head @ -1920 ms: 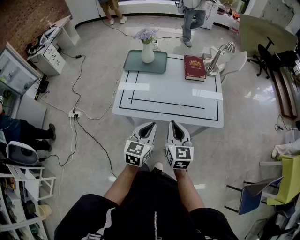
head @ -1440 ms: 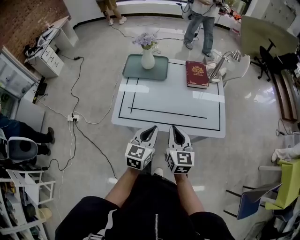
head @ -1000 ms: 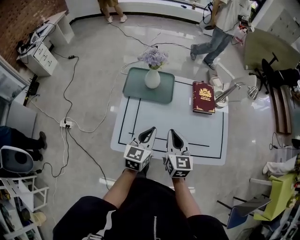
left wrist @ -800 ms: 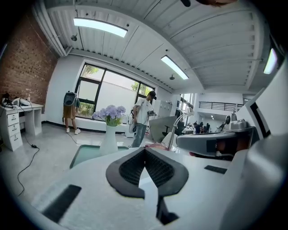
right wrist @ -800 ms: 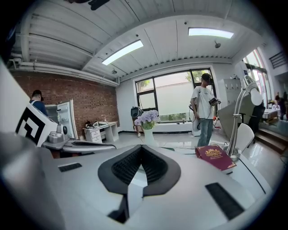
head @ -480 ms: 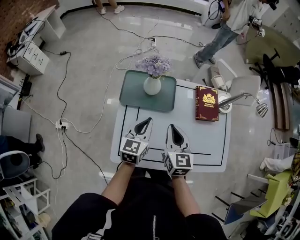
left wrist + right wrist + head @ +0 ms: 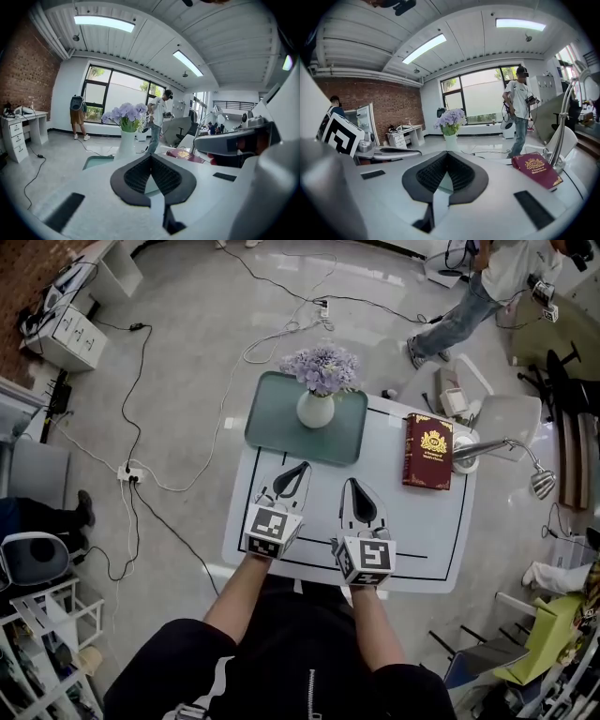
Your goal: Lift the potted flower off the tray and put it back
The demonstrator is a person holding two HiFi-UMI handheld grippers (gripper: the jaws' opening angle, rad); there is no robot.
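White table (image 7: 412, 521) with a black outline stands on a glossy grey floor (image 7: 187, 352), with cables (image 7: 155, 409) trailing off to the side of the left claw.

Both claws hover low over the near part of the table, side by side and pointing toward its far end. The left claw (image 7: 302, 467) is clenched. In its own view (image 7: 151, 157) the dark ribbed pads (image 7: 136, 176) meet at the tips with nothing between them. The right claw (image 7: 352, 482) is clenched in the same way (image 7: 446, 153), its pads (image 7: 461, 173) closed on nothing. Neither claw touches any object.

The potted flower (image 7: 316, 409) is a white vase of pale purple blooms. It stands upright on the green tray (image 7: 272, 432) at the table's far edge, ahead of both claws and well apart from them. From the left claw it appears a little left of the jaw line (image 7: 125, 140), with the tray (image 7: 96, 161) showing below it. From the right claw it sits almost straight ahead (image 7: 451, 127).

A red book (image 7: 428, 451) lies flat beyond the right claw, off to that claw's outer side. A silver desk lamp (image 7: 506, 451) stands further out that way. A person (image 7: 478, 287) walks on the floor beyond the table.
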